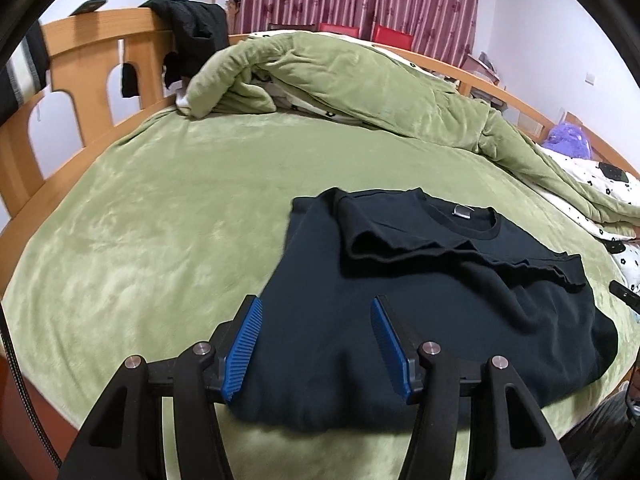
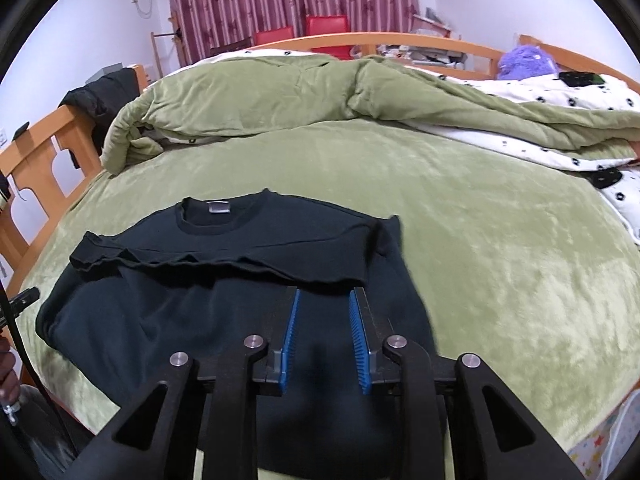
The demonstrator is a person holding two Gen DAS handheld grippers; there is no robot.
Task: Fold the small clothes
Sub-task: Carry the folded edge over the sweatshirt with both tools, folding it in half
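Note:
A black T-shirt (image 1: 420, 304) lies on the green bed sheet (image 1: 160, 208), collar away from me, both sleeves folded in across the chest. My left gripper (image 1: 316, 308) is open above the shirt's lower left part, its blue pads (image 1: 244, 344) wide apart and empty. In the right wrist view the same shirt (image 2: 192, 312) lies below my right gripper (image 2: 323, 300), which is open with a narrower gap, over the shirt's lower right part. The tip of the other gripper (image 2: 24, 298) shows at the left edge.
A green quilt (image 1: 340, 80) with a white flowered lining is bunched along the far side of the bed. The wooden bed frame (image 1: 80, 80) curves on the left, dark clothes (image 1: 188, 28) draped over it. A purple plush toy (image 2: 524, 60) sits far right.

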